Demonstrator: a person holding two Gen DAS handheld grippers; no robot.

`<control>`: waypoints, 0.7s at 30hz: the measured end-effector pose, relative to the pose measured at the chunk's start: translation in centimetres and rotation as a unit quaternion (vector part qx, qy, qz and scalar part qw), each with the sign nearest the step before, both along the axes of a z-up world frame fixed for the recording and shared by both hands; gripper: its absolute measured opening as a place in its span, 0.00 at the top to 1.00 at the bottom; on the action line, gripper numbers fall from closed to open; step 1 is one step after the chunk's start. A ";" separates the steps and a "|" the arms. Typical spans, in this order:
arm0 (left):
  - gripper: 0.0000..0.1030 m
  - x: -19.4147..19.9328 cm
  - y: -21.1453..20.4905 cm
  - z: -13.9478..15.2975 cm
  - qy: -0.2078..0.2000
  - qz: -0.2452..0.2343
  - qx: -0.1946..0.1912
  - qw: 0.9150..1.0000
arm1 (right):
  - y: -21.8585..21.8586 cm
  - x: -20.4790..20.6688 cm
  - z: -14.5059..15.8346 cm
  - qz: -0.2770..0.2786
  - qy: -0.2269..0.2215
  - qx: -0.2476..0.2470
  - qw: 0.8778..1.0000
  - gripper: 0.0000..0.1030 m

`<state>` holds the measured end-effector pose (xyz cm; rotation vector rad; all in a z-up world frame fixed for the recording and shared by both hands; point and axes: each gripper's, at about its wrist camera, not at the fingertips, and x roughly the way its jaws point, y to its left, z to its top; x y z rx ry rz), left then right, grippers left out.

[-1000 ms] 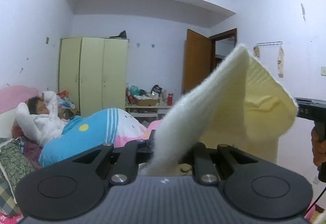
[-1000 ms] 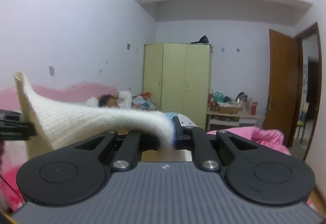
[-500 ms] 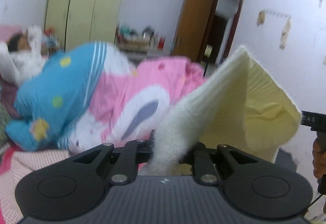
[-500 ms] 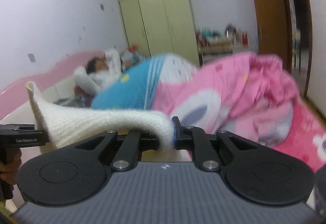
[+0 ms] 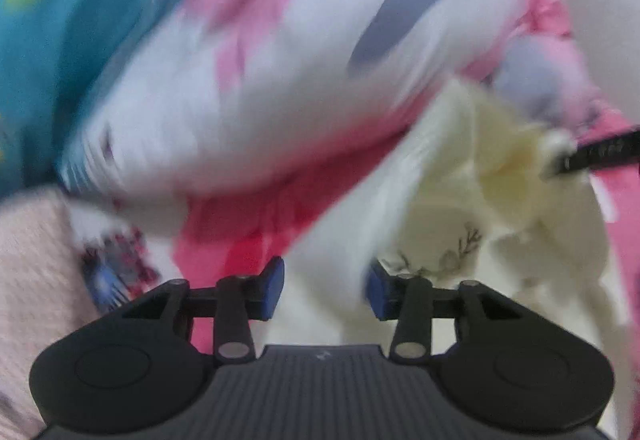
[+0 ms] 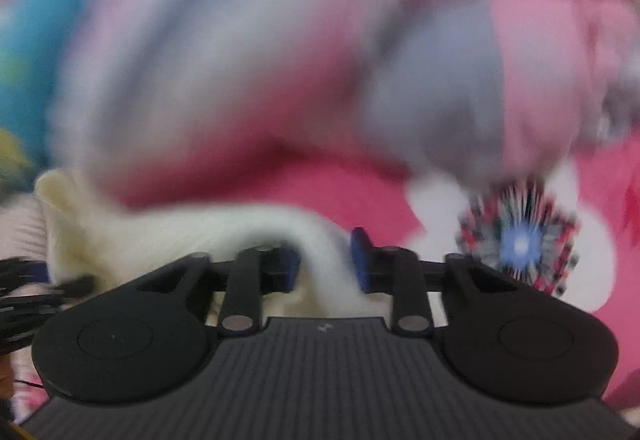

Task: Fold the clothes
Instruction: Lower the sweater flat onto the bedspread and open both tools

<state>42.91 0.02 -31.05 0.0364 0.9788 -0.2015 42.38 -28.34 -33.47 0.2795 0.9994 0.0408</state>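
Both grippers, left (image 5: 324, 288) and right (image 6: 326, 260), gape around the cream sweater (image 5: 472, 176) (nothing pinched); it could crumple onto the quilt (image 5: 248, 88).

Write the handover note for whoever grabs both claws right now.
Left claw: open, the cream sweater lying loose between its pads.
Right claw: open too, sweater fabric running through the gap.
Sweater: down on the pink bed cover, bunched rather than flat; views are motion-blurred.
Done: garment brought to the bed.
Left: spread it flat, then make every fold.
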 end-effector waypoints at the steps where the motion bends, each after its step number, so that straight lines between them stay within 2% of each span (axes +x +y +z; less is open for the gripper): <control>1: 0.56 0.3 0.5 -1.2 0.010 0.017 -0.016 1.000 | -0.3 0.5 -2.1 -0.011 0.015 0.000 1.000 0.68; 2: 0.54 0.3 0.9 -1.4 0.005 0.027 -0.024 0.999 | -0.4 0.5 -3.5 -0.016 0.017 0.003 1.000 0.62; 3: 0.52 0.2 1.3 -1.5 -0.002 0.034 -0.030 0.999 | -0.4 -0.2 -3.7 -0.014 0.001 0.005 1.000 0.58; 5: 0.49 -0.2 2.1 -1.2 -0.019 0.045 -0.036 0.998 | -0.3 -2.0 -3.1 -0.001 -0.038 -0.008 0.999 0.54; 9: 0.45 -3.0 5.0 1.7 -0.046 0.085 -0.061 0.993 | -0.8 -5.5 -0.2 0.011 -0.101 -0.018 0.995 0.49; 13: 0.40 -7.7 8.9 6.3 -0.067 0.124 -0.075 0.987 | -3.2 -7.4 3.4 -0.022 -0.139 0.005 0.990 0.45; 15: 0.39 -10.7 10.5 8.3 -0.075 0.138 -0.078 0.985 | -4.2 -8.2 4.9 -0.045 -0.151 0.036 0.987 0.45; 17: 0.37 -13.3 11.6 10.4 -0.074 0.150 -0.084 0.982 | -4.6 -8.9 5.5 -0.044 -0.144 0.095 0.984 0.45; 19: 0.37 -16.4 12.1 12.1 -0.060 0.156 -0.093 0.982 | -3.9 -9.9 5.7 -0.004 -0.114 0.170 0.979 0.45; 21: 0.37 -18.6 12.0 12.5 -0.041 0.156 -0.101 0.982 | -1.6 -11.4 5.3 0.061 -0.069 0.240 0.966 0.45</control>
